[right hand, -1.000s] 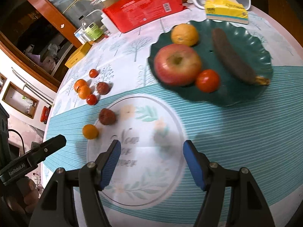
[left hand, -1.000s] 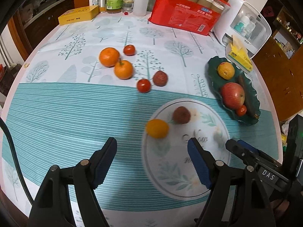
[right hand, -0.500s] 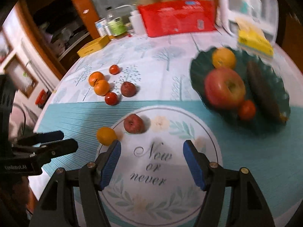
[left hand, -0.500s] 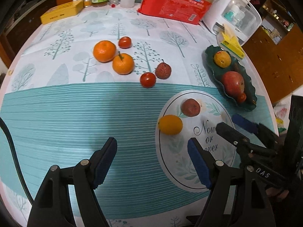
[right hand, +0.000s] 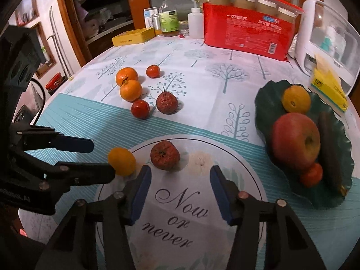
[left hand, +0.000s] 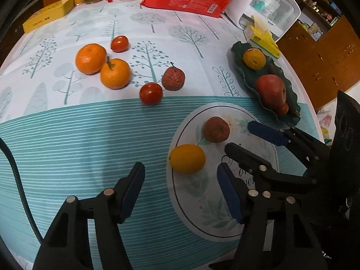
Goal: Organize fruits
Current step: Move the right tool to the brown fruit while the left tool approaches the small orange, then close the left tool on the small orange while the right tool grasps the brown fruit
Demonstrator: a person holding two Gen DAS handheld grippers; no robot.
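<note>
A yellow citrus (left hand: 187,158) and a wrinkled red-brown fruit (left hand: 216,129) lie on the round printed patch of the cloth. My left gripper (left hand: 180,166) hovers over the yellow citrus (right hand: 121,160) with its jaws closing, the pads clear of it. My right gripper (right hand: 180,168) is just short of the wrinkled fruit (right hand: 165,155), its jaws closing too, nothing pressed between them. Both grippers nearly meet; the right one (left hand: 238,135) shows in the left wrist view. A green dish (right hand: 263,96) at the right holds an apple (right hand: 295,140), an orange, a tomato and a dark banana.
Farther back lie two mandarins (left hand: 115,73), two tomatoes (left hand: 150,93) and another wrinkled fruit (left hand: 173,78). A red pack (right hand: 247,33), bottles, a yellow box (right hand: 133,36) and a white appliance (right hand: 326,36) line the far edge. The table edge drops off right of the dish.
Both pairs of jaws have narrowed. The left gripper sank closer to the yellow citrus. The right gripper swung left, away from the green dish, and rolled to face the wrinkled fruit.
</note>
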